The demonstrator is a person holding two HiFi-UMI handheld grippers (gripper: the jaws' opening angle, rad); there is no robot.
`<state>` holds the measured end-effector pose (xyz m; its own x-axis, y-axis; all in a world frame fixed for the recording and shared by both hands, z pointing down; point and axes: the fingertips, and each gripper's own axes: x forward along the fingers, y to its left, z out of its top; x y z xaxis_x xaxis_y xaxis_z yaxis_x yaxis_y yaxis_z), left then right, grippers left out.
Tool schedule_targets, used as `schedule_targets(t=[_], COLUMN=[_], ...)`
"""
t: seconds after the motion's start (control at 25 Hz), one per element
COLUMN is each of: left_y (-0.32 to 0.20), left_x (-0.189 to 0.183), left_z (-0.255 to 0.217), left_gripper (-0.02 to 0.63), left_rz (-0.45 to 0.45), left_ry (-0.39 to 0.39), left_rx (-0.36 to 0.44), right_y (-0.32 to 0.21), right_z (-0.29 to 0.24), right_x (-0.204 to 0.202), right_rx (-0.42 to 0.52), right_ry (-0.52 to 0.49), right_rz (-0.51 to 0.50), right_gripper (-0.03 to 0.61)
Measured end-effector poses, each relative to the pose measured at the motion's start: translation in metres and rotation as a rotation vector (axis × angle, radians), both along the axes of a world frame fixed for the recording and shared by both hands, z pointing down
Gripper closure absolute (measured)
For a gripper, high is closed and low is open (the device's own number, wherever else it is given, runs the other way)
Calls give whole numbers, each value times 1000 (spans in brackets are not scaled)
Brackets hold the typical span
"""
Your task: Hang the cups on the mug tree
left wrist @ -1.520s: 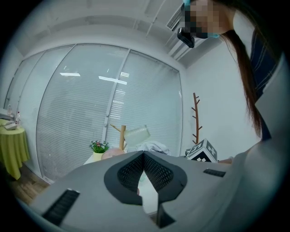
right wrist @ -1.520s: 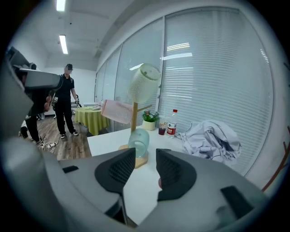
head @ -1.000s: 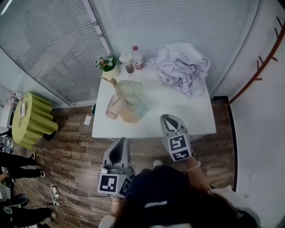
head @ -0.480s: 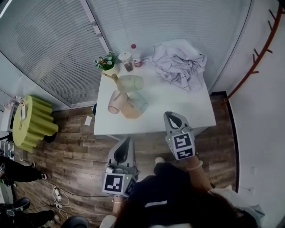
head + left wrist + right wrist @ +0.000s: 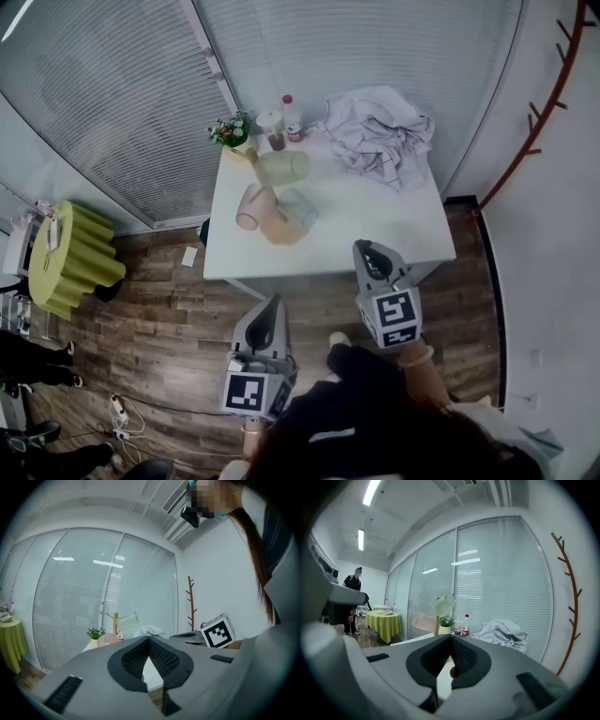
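Jaws are seen pressed together on both the left tool (image 5: 272, 307) and the right tool (image 5: 366, 253), with nothing clamped. Both are held by the tabletop's (image 5: 375, 220) near edge. The green cup (image 5: 284, 167) and pink cup (image 5: 250, 207) are hung on the mug tree (image 5: 251, 155), far left.

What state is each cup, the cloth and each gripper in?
green cup: hung on the mug tree, tilted
pink cup: mouth sideways by the tree; hung or not, cannot tell
blue cup: beside the tree, hung or not unclear
peach cup: beside the tree, unclear likewise
cloth: crumpled on the table
left gripper: shut, empty
right gripper: shut, empty
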<state>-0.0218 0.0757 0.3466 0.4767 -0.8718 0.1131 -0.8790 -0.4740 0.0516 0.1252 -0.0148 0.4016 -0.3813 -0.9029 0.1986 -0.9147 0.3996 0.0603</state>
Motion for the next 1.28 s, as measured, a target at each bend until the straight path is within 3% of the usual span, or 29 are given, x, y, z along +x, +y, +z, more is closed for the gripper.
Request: schedule_targets(t=[0.2, 0.48, 0.68, 1.28], left_y=[15, 41, 62, 127], left_x=[-2, 3, 4, -7], left_z=[-16, -17, 1, 0], left_gripper=[613, 613, 613, 612], left_rz=[4, 21, 30, -5], left_ry=[35, 52, 18, 48], left_rx=[72, 85, 8, 11], right_y=[22, 51, 73, 123], right_z=[-15, -31, -40, -55], right_x=[-5, -1, 0, -11], right_rx=[37, 74, 78, 118], right_ry=[-12, 36, 33, 75], right_rz=[-23, -7, -4, -21], right_gripper=[580, 580, 581, 581])
